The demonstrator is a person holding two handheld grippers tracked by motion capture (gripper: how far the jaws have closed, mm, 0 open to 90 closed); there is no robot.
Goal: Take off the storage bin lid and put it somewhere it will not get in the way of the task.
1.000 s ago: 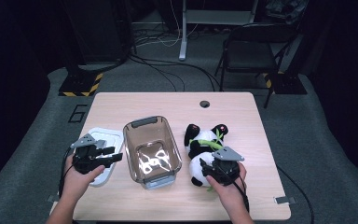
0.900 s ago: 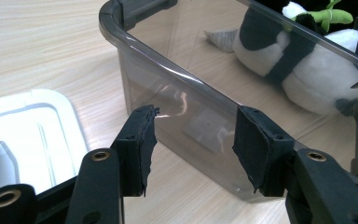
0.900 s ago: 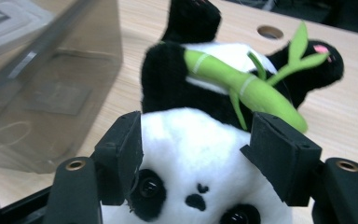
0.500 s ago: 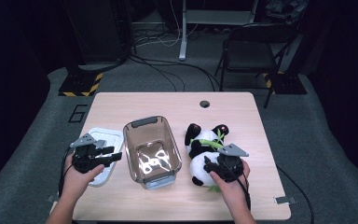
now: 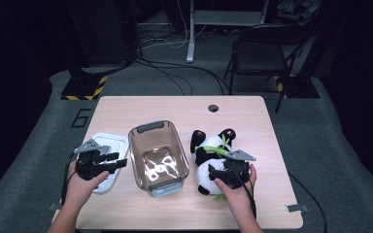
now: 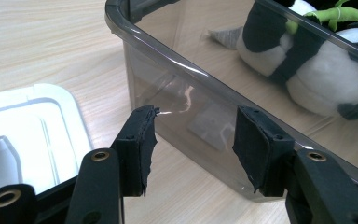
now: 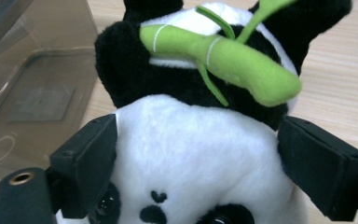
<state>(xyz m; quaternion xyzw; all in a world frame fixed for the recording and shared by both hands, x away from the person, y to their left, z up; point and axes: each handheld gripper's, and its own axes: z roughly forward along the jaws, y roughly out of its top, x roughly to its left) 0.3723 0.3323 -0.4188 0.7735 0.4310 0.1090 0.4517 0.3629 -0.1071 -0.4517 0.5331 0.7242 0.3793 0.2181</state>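
While the right gripper [image 5: 218, 174] sits over the plush panda [image 5: 212, 151] at about five o'clock on the wooden table [image 5: 175, 109], its jaws have just been opening and now stand wide apart. In the right gripper view the toy's white head [image 7: 191, 154] lies between the two black pads [image 7: 89, 158]; the left pad meets the fur at its edge, the right one stands just beside it, and whether either presses I cannot tell. A green felt bamboo stalk [image 7: 228, 60] lies across the panda's black chest at twelve o'clock of the head, and the face with its nose and eye patches shows at six o'clock.

On the high view the panda lies on its back just beside the clear plastic storage bin [image 5: 158, 156], at the bin's three o'clock, its head towards the person. The bin stands upright near the table's middle.

At about eight o'clock on the table the left gripper [image 5: 111, 162] hovers above a white bin lid [image 5: 111, 143] that lies flat at the bin's nine o'clock. Its jaws stand apart with nothing between them. In the left gripper view they point at the bin's near wall [image 6: 191, 112], close to it and not touching, and the panda shows through the clear plastic at two o'clock
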